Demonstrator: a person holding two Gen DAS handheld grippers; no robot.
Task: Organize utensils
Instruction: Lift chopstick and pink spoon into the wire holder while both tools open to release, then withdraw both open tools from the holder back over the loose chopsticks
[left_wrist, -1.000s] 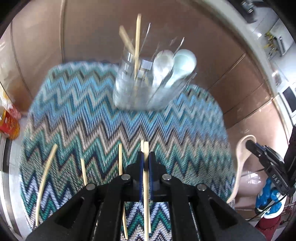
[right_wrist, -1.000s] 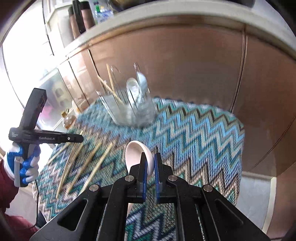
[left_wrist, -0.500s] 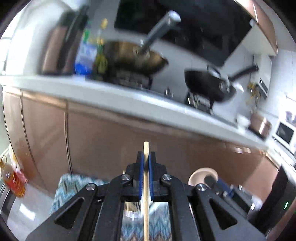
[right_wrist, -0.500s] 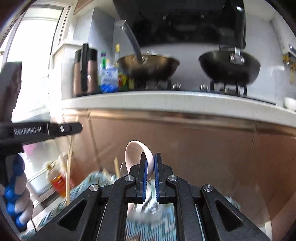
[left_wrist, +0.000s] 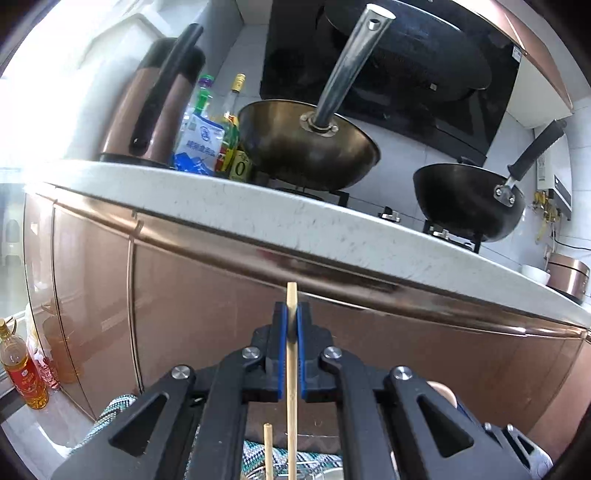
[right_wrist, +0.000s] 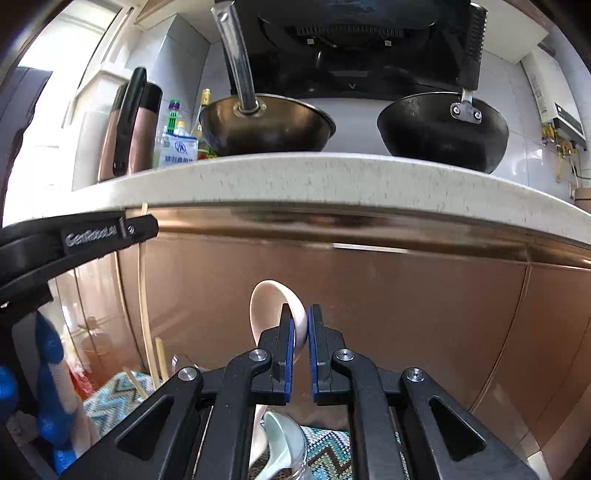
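Note:
My left gripper (left_wrist: 291, 314) is shut on a wooden chopstick (left_wrist: 291, 387) that stands upright between the blue pads; it also shows in the right wrist view (right_wrist: 142, 295) as a long stick hanging from the left gripper (right_wrist: 125, 229). My right gripper (right_wrist: 299, 321) is shut on a pale ceramic spoon (right_wrist: 269, 310), bowl end up. Below the right gripper the clear holder (right_wrist: 295, 458) holds a light blue spoon (right_wrist: 280, 443). Another chopstick tip (left_wrist: 268, 450) rises below the left gripper. Both grippers point at the cabinet front, high above the zigzag cloth (right_wrist: 110, 395).
A brown cabinet front (right_wrist: 406, 314) under a speckled white counter edge (right_wrist: 295, 181) fills both views. Two woks (right_wrist: 266, 125), a kettle (left_wrist: 159, 103) and bottles stand on the counter. An oil bottle (left_wrist: 22, 373) stands at the lower left.
Both grippers have tilted up from looking down at the cloth and holder to facing the cabinet and counter, each still holding its utensil, now above the holder.

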